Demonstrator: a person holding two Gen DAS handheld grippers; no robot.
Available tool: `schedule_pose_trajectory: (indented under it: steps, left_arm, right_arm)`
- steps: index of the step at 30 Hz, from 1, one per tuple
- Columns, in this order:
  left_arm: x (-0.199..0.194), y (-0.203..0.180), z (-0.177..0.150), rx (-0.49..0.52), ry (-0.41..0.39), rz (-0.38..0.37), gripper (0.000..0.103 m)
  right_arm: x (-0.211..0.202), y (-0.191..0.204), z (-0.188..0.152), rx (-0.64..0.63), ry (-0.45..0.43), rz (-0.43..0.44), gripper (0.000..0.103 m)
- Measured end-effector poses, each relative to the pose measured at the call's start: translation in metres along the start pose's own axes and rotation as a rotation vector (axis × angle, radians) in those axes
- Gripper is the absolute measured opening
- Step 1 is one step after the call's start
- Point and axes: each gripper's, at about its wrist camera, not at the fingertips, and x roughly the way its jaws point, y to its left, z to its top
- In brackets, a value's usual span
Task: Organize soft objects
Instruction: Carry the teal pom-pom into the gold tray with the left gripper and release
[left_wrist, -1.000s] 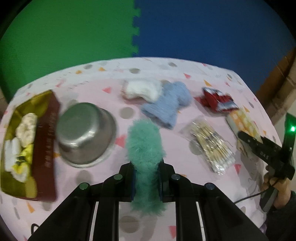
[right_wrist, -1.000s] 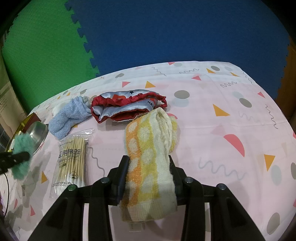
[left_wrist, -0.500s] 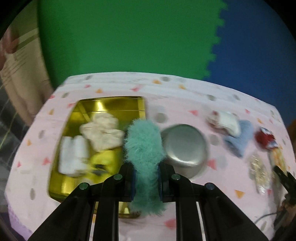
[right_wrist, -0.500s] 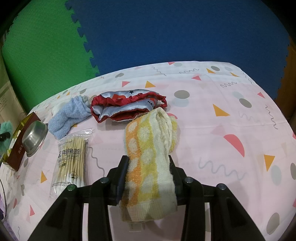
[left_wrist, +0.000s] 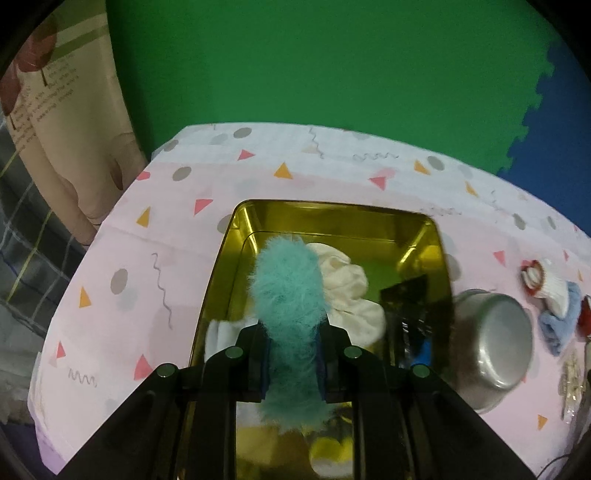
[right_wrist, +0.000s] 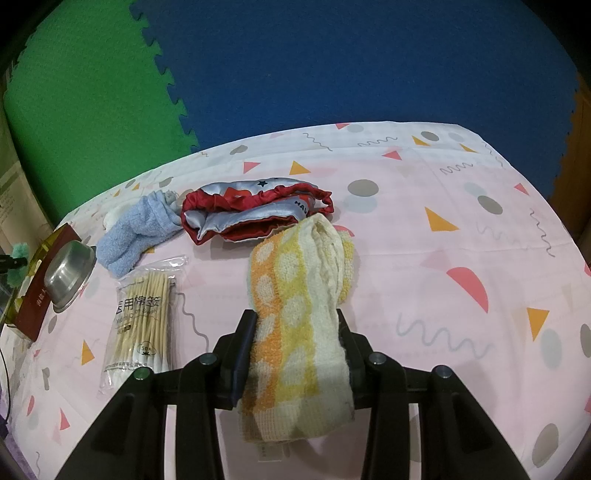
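My left gripper (left_wrist: 292, 360) is shut on a fluffy teal object (left_wrist: 290, 302) and holds it over the gold tin (left_wrist: 332, 214). White soft pieces (left_wrist: 347, 291) and a yellow one (left_wrist: 328, 452) lie in the tin. My right gripper (right_wrist: 295, 354) is shut on a yellow and orange towel (right_wrist: 299, 295) whose far end rests on the pink tablecloth (right_wrist: 443, 206). A light blue sock (right_wrist: 136, 236) and a red and silver satin piece (right_wrist: 255, 214) lie beyond the towel. Far left in the right wrist view, the teal object (right_wrist: 16, 260) shows in the other gripper.
An upturned steel bowl (left_wrist: 495, 343) sits just right of the tin, also seen as the steel bowl (right_wrist: 68, 269) beside the tin's dark red lid (right_wrist: 35, 295). A bag of cotton swabs (right_wrist: 142, 317) lies left of the towel. Green and blue foam mats (right_wrist: 332, 66) lie beyond the table.
My left gripper has carried the teal object leftward, from in front of the steel bowl to over the gold tin. The right gripper and its towel have stayed still.
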Motion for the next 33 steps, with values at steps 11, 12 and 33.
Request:
schedule_pose_trajectory:
  steps: [11,12,33]
  left_arm:
    - [0.029,0.013,0.017,-0.004,0.028,-0.006,0.019]
    - [0.031,0.015,0.018,-0.009,0.028,-0.007,0.019]
    - [0.023,0.017,0.009,0.001,0.026,-0.006,0.052]
  right_arm:
    - [0.000,0.003,0.000,-0.025,0.006,-0.024,0.041]
    - [0.000,0.004,0.000,-0.029,0.007,-0.029,0.041]
    - [0.004,0.016,-0.001,-0.086,0.021,-0.067,0.049]
